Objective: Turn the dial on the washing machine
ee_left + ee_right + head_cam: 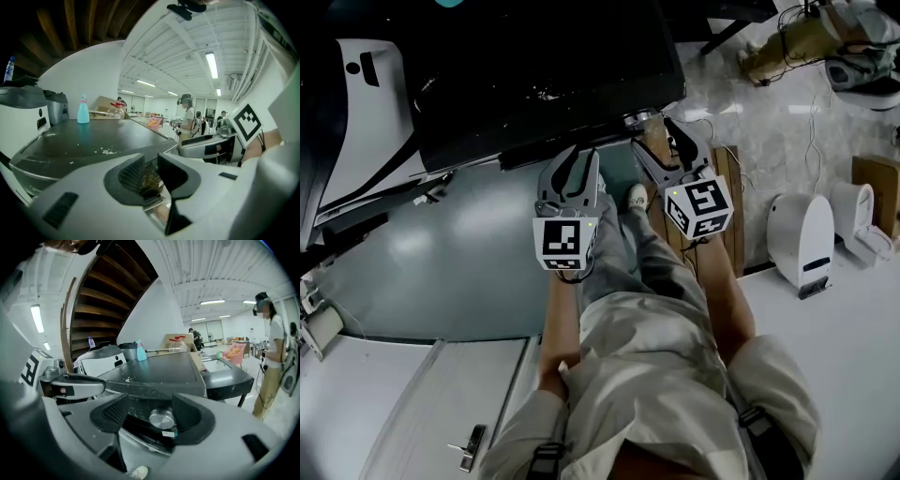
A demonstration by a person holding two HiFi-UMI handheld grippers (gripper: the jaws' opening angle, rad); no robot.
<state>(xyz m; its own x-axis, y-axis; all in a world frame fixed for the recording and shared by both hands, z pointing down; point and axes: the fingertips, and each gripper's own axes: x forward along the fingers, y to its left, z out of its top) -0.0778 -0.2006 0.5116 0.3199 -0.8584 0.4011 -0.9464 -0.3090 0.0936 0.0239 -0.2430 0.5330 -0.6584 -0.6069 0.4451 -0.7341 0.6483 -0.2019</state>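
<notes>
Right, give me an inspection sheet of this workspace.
Surface: washing machine lid, dark, flecked with white crumbs.
Job's things: silver dial on the front panel.
Clutter: turquoise spray bottle at the lid's far end.
Grippers: right gripper open, jaws flanking the dial, not closed on it; left gripper narrowly open, empty.
Cables: thin cables on the floor.
Surroundings: wooden staircase; people standing.

No legible text – label [168, 433] by dial [161, 418] too small to read
</notes>
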